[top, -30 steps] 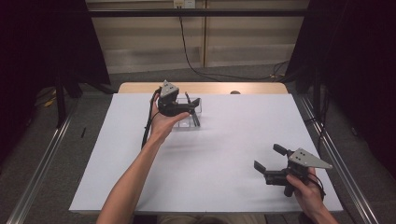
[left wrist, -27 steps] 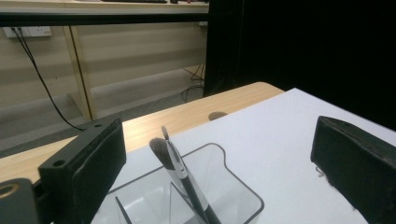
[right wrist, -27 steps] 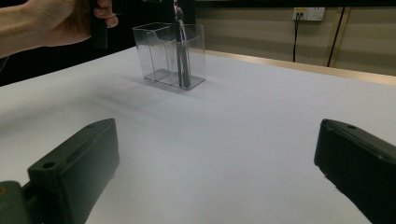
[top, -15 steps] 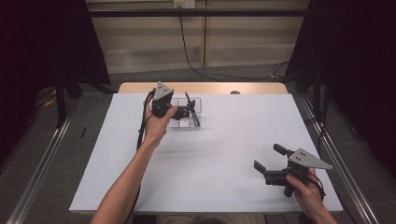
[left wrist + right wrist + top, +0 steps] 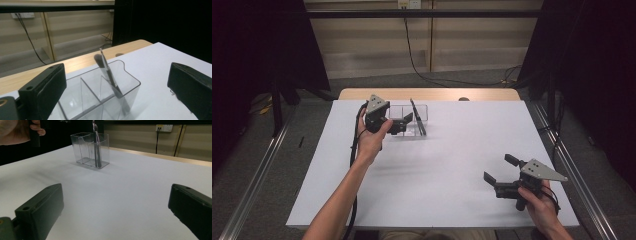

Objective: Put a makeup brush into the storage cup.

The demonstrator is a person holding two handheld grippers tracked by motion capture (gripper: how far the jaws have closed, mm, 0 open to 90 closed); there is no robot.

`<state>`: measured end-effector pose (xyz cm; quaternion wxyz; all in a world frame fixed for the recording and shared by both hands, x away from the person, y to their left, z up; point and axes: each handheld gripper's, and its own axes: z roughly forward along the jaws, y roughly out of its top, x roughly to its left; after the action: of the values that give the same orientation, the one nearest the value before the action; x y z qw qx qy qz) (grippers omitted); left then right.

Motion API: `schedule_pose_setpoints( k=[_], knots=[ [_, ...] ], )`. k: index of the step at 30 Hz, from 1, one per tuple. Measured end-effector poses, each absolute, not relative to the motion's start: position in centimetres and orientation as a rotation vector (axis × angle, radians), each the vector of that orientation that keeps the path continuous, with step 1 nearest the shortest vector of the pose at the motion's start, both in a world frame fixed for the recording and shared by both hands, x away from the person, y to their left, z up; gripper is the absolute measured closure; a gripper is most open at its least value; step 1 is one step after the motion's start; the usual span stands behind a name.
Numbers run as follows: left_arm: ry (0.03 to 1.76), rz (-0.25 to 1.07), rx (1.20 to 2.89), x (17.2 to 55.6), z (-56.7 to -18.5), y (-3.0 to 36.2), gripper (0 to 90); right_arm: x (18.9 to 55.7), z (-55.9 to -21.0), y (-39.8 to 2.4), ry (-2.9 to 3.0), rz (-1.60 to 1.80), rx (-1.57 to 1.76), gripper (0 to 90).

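Seemingly between steps, a white-covered table (image 5: 437,200) carries a clear divided organiser (image 5: 409,119) at upper centre of the high view, with a makeup brush (image 5: 417,117) leaning in its rightmost compartment. Just left of it hovers the left claw (image 5: 404,122), released and empty. At lower right the right claw (image 5: 501,170) is spread, also empty. A careless nudge could tip the light organiser and spill the brush.

Lab recording bay: white-covered table (image 5: 432,200), black curtains (image 5: 257,45) either side, floor rails (image 5: 257,170), wall outlet (image 5: 408,4).
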<state>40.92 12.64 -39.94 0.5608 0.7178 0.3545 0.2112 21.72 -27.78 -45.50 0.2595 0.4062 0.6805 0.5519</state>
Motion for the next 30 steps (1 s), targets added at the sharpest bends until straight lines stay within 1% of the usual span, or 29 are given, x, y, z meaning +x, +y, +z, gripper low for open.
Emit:
schedule_pose_setpoints(
  k=[2,13,25,30],
  knots=[
    [0.838,0.490,1.693,40.8,-39.9,13.0,2.3,21.7,-45.5,-27.8,1.843,1.495,1.094,0.0],
    [0.823,0.538,1.694,38.9,-39.7,15.1,3.5,21.7,-45.4,-27.9,1.840,1.492,1.097,0.0],
    [0.791,0.535,1.678,36.2,-40.3,17.0,3.3,21.6,-45.4,-28.1,1.833,1.488,1.097,0.0],
    [0.823,0.530,1.654,35.3,-40.5,18.1,2.9,21.5,-45.4,-28.2,1.832,1.483,1.098,0.0]
  ],
)
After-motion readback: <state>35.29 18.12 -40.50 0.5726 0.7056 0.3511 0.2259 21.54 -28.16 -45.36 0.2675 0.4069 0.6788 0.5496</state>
